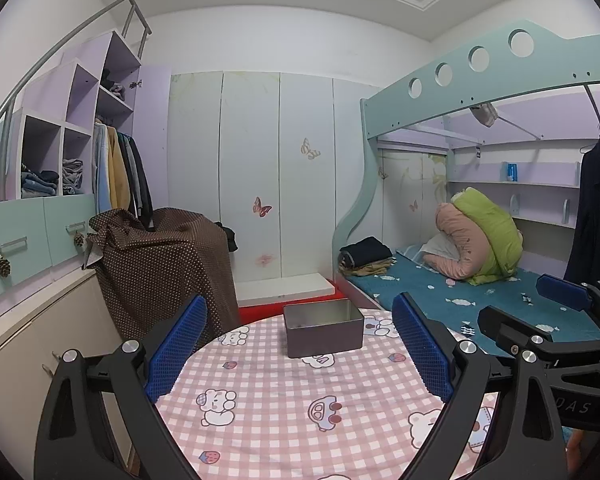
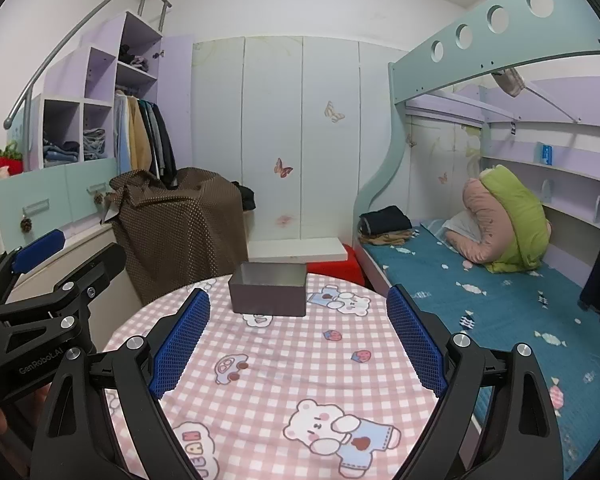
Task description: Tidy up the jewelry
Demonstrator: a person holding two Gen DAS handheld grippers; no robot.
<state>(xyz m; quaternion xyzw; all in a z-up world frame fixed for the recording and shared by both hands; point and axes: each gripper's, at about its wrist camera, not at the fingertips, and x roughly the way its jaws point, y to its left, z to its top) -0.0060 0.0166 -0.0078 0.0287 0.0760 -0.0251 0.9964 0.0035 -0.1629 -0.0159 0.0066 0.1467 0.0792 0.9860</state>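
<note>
A grey metal box (image 1: 323,332) with no lid stands on the far part of a round table with a pink checked cartoon cloth (image 1: 284,408); small dark items lie on its floor, too small to name. It also shows in the right wrist view (image 2: 267,289), where its inside is hidden. My left gripper (image 1: 300,354) is open and empty, held above the cloth short of the box. My right gripper (image 2: 298,346) is open and empty, also short of the box. Each gripper shows at the edge of the other's view, the right one (image 1: 560,320) and the left one (image 2: 40,268).
A bunk bed with a blue sheet (image 2: 480,280) and rolled bedding (image 2: 508,220) stands right of the table. A brown dotted cloth covers a bulky object (image 1: 168,268) beyond the table on the left. White wardrobe doors (image 1: 280,168) and open shelves with clothes (image 1: 60,152) line the back.
</note>
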